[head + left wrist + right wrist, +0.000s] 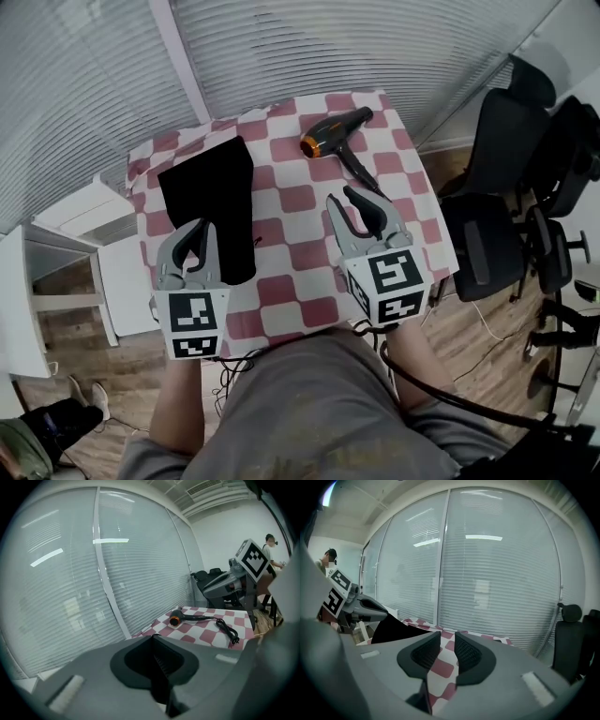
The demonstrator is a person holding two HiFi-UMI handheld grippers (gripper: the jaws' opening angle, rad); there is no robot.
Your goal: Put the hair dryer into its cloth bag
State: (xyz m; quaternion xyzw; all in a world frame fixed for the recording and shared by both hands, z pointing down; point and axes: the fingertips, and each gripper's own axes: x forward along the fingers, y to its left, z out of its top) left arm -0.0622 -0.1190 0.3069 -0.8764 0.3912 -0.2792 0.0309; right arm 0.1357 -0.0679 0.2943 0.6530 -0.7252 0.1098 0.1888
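Left gripper (197, 234), jaws together and empty, hangs over the flat black cloth bag (208, 187): it should pinch one mouth edge. The hair dryer (335, 133) lies further back on the checked tablecloth (286, 234), beyond the right gripper (341, 199), jaws slightly apart, empty: widen them first

A desk (302, 283) draped in a red-and-white checked cloth stands against a wall of closed white blinds (84, 94). Black office chairs (497, 225) crowd its right side, and a low white table (56, 253) sits at its left on a wood-plank floor (487, 352). A person (272, 557) stands in the background.
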